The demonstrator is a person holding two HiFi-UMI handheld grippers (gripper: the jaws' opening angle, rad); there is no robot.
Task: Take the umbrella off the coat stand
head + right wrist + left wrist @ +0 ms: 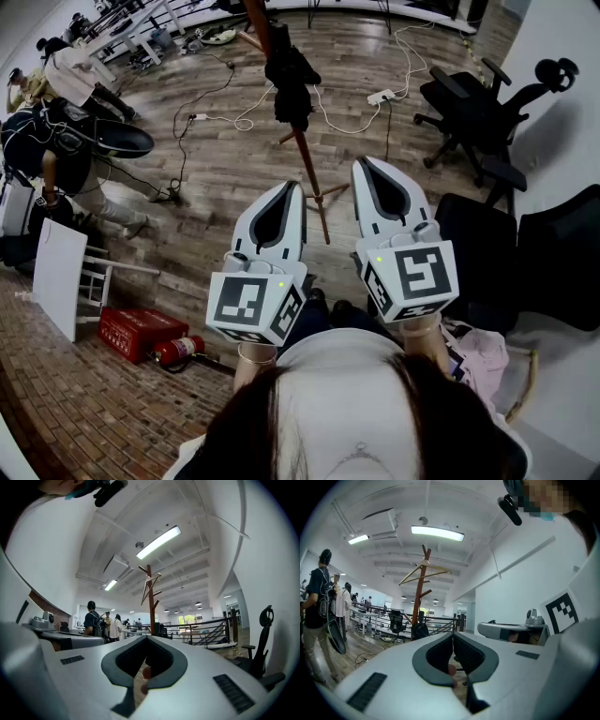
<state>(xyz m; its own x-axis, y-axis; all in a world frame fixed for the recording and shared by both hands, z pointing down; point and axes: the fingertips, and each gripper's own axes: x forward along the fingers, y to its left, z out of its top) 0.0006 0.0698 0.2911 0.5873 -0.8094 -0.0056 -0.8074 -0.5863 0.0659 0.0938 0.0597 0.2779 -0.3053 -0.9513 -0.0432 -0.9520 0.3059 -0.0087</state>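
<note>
At the far left, people stand on a wooden floor. Nearer you on that side, a red box lies on the floor with a fire extinguisher just beside it.

Your left gripper is held level in front of you. Its fingers are closed together with nothing between them.

Ahead of you, in line with the gap between your two grippers and well beyond their tips, stands the coat stand. It is a brown wooden pole on splayed feet. The umbrella is dark and folded, and it hangs against the pole. It is apart from both grippers, and neither one touches it. Cables trail over the floor around the stand.

Your right gripper is also level, just beside the left one. Its fingers are closed too, and they hold nothing.

At the far right, black office chairs stand near a white wall.
</note>
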